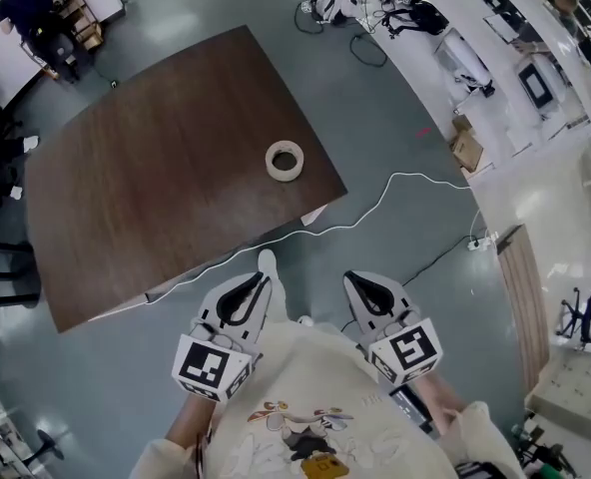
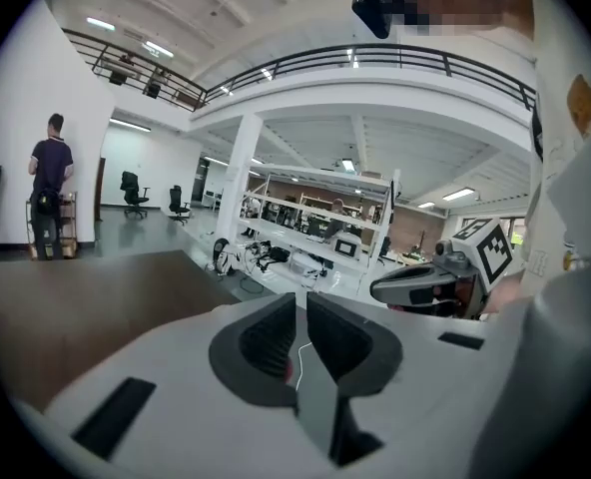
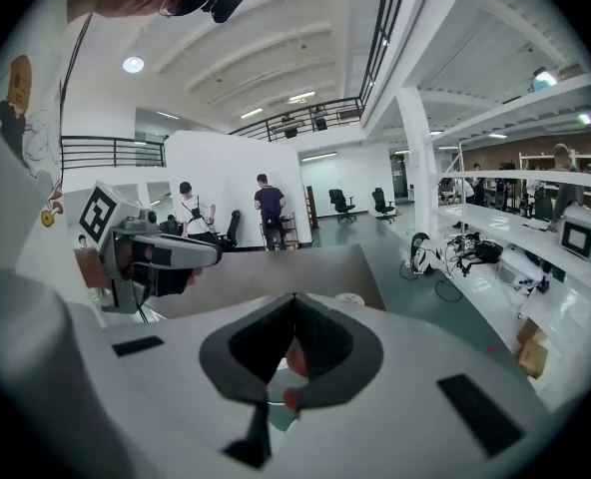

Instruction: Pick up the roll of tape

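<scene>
The roll of tape (image 1: 284,161), a pale beige ring, lies flat on the dark wooden table (image 1: 156,188) near its right corner. In the right gripper view the roll of tape (image 3: 349,298) shows small at the table's far edge, just right of the jaws. Both grippers hang over the floor in front of the table, well short of the roll. My left gripper (image 1: 261,280) (image 2: 301,297) has a narrow gap between its jaws with nothing in it. The jaws of my right gripper (image 1: 350,279) (image 3: 295,299) meet at their tips and hold nothing.
A white cable (image 1: 395,183) runs across the grey floor along the table's near edge. A cardboard box (image 1: 467,148) and white shelving stand at the right, cables and gear (image 1: 375,8) beyond the table. A person (image 1: 26,8) stands at the far left by a cart.
</scene>
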Demonstrator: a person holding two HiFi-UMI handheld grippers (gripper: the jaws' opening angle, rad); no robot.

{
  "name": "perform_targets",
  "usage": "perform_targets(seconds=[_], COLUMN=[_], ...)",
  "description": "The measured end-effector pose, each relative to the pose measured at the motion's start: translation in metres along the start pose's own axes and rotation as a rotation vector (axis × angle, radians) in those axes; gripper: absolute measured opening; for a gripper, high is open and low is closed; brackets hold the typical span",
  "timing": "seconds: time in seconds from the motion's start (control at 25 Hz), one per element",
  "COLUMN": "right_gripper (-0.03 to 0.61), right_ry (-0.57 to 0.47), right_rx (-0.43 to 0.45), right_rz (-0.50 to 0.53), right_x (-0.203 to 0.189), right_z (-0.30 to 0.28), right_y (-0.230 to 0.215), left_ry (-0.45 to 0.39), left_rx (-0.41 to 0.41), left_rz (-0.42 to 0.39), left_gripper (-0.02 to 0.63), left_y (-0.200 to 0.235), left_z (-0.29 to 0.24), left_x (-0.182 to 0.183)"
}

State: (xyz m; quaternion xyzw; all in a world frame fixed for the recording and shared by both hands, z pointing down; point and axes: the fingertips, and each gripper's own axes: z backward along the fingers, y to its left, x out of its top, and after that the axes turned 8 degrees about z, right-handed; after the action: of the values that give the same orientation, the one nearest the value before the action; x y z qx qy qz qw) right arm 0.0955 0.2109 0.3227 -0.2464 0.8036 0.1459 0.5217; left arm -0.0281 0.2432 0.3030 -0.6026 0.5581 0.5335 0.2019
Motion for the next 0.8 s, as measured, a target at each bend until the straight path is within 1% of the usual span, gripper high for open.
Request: perform_targets(seconds=[0.08,0.16,0.28,0.36,0.44,0.52,0.6,0.72,0.8], right_gripper=[0.006,0.006,0.006,0.006,0.006,0.006,0.006,0.006,0.006], right_ry=[0.011,0.024,0.036,0.039,0.046,0.051,0.056,0.065,0.074], right_rx=[-0.010,-0.024,-0.058,-0.072,-0.079,-0.086,-0.096,-0.110,-0.113], right_rz=[-0.008,-0.016,-0.021,-0.022,-0.019,-0.021,-0.029,-0.044,-0.050], right_x=[0.006,0.011,0.026,0.040,0.050,0.056,0.059,0.059,0.058], right_z=[-0.018,-0.037,-0.067,-0.088,-0.106,-0.118,-0.126,-0.136,-0.142], right_y=[-0.010,-0.020,-0.029,-0.030,-0.031,-0.034,-0.042,-0.053,-0.055], left_ry=[-0.007,-0.005,0.023,0.047,0.068,0.066,0.072,0.094,0.113], left_rx=[-0.016,-0.035,-0.116,-0.157,-0.180,-0.205,-0.229,-0.248,-0.230], left_rz=[0.014,0.013,0.013,-0.001,-0.010,-0.024,-0.011,0.025,0.034], left_gripper=[0.019,0.018,0.018,0.018,0.025,0.023,0.023,0.019,0.008], left_y=[0.017,0.032,0.053,0.067,0.082,0.095,0.102,0.113,0.124], left_z=[-0.012,-0.024,-0.040,-0.047,-0.053,-0.062,-0.074,-0.093,-0.101], left_x=[0.010,0.018,0.032,0.044,0.051,0.057,0.062,0.063,0.059])
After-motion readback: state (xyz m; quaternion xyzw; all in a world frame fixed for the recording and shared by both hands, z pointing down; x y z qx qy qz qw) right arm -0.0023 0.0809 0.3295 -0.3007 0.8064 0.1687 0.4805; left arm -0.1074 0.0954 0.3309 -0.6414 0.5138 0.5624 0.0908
